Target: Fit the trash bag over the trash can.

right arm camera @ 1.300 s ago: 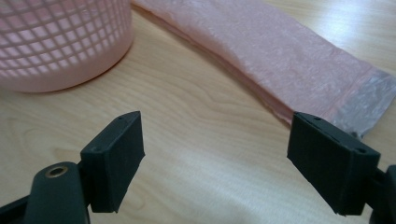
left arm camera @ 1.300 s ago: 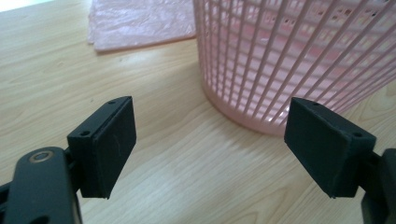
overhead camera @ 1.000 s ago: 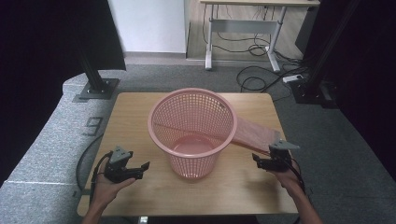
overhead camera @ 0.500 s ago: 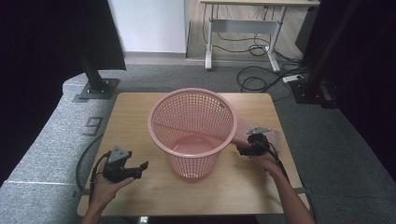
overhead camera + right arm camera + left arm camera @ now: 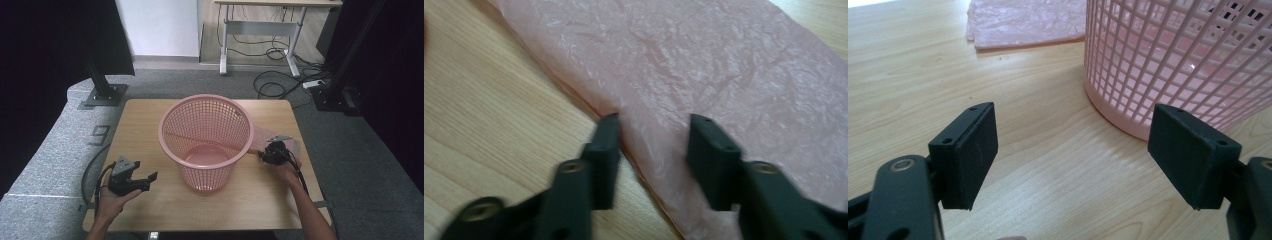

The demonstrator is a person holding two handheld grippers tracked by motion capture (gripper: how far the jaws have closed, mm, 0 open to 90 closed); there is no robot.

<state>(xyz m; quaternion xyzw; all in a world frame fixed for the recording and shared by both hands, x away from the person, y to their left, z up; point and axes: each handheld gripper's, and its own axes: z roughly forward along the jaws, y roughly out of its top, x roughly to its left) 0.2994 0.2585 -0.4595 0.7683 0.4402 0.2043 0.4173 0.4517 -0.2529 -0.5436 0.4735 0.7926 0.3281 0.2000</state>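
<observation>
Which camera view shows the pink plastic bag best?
The right gripper view: the pink plastic bag lies close, its crinkles and edge sharp, between closing jaws. The left gripper view shows a far corner; the high view shows a strip beside the basket.

One pink mesh basket (image 5: 206, 145) stands mid-table. Beside the basket lies one flat pink plastic bag (image 5: 704, 75). Two handheld grippers flank the basket: the left gripper (image 5: 145, 180) and the right gripper (image 5: 265, 155).

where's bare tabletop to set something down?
Free: near edge between left gripper and basket; far-left corner of table; near-right strip in front of the basket. Crowded: right of basket, with pink bag and right gripper.
</observation>
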